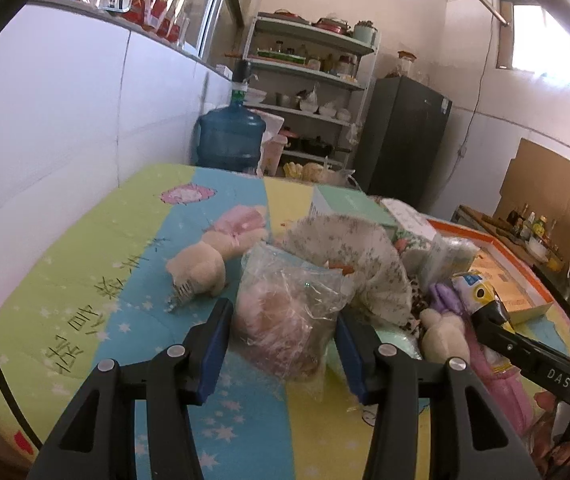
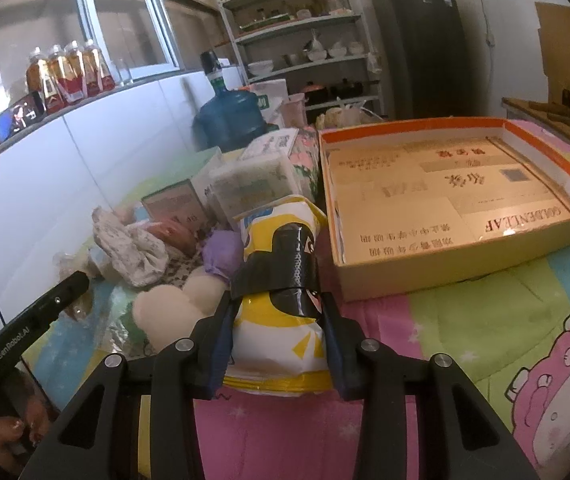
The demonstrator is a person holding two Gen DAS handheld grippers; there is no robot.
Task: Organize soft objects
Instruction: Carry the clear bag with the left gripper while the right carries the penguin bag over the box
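Observation:
In the left wrist view my left gripper (image 1: 283, 308) is shut on a clear plastic bag with a pink-brown plush inside (image 1: 281, 332), its blue pads pressing both sides of the bag on the colourful quilt (image 1: 85, 280). A cream plush bear with pink cloth (image 1: 205, 264) lies to the left, and a floral cloth (image 1: 349, 240) is bunched behind the bag. In the right wrist view my right gripper (image 2: 279, 300) is shut on a yellow-and-white packet with a black cartoon print (image 2: 281, 332). Beside that packet lie a cream plush (image 2: 169, 312) and a purple soft item (image 2: 221, 256).
An open box with an orange rim (image 2: 445, 200) sits right of the pile, paper sheets in its bottom. Tissue packs (image 2: 253, 184) and a mint box (image 1: 349, 204) stand behind the soft things. A blue water jug (image 1: 231, 136), a shelf and a dark fridge (image 1: 405, 136) stand beyond the table.

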